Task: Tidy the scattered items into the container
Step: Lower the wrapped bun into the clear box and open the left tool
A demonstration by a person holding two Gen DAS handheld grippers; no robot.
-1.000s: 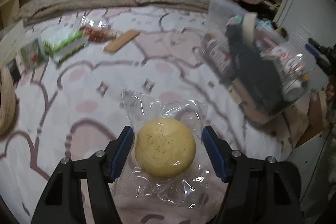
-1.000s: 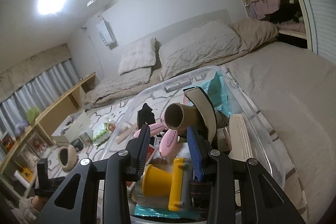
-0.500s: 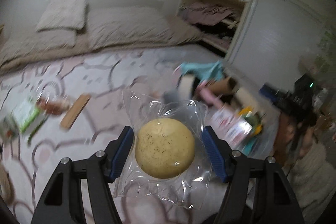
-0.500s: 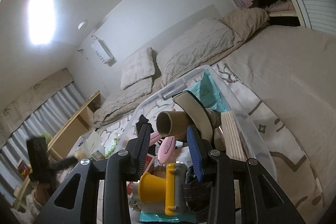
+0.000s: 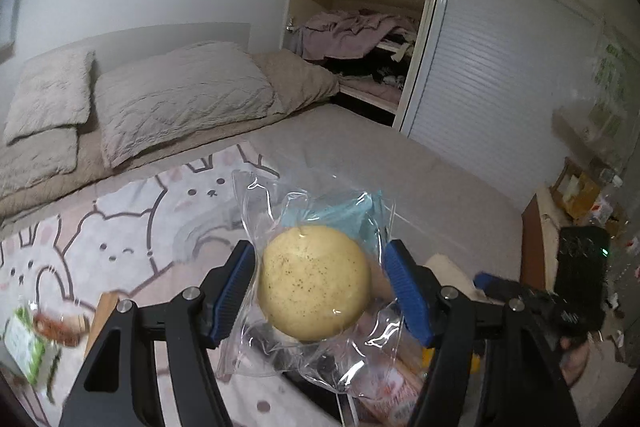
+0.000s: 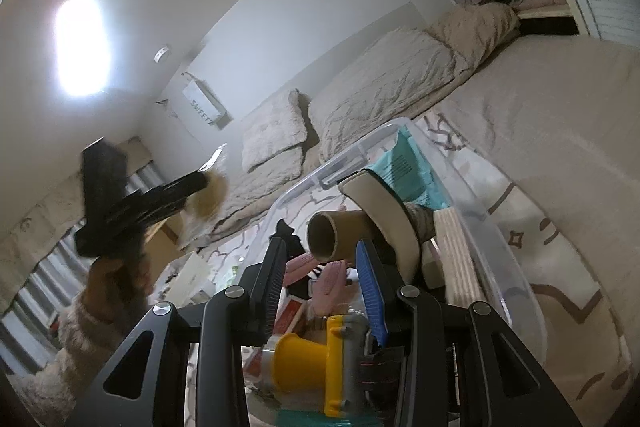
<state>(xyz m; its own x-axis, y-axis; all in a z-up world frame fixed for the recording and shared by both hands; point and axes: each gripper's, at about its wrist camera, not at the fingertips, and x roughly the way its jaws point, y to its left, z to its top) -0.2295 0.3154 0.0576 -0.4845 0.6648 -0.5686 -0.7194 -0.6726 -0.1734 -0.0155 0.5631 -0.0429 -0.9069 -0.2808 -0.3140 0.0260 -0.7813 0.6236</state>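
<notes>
My left gripper (image 5: 318, 285) is shut on a round yellow bun in a clear plastic wrapper (image 5: 314, 283) and holds it in the air above the clear plastic container, whose contents show blurred below (image 5: 384, 387). In the right wrist view the container (image 6: 496, 251) is full of items: a cardboard tube (image 6: 340, 233), a teal packet (image 6: 404, 167), a wooden block (image 6: 456, 259) and a yellow-capped object (image 6: 320, 367). My right gripper (image 6: 322, 279) hangs open and empty just above these items. The left gripper with the bun shows blurred at the left (image 6: 132, 203).
The container stands on a rabbit-pattern blanket (image 5: 120, 227) on a beige bed (image 5: 360, 155) with pillows (image 5: 180, 95). A green packet (image 5: 24, 347) and a wooden piece (image 5: 102, 315) lie on the blanket at the left. A closet (image 5: 352, 43) and a shutter door (image 5: 500, 87) stand behind.
My left gripper has swung to the right and upward with the bun, from over the blanket to above the container. My right gripper has tilted slightly and stays over the container.
</notes>
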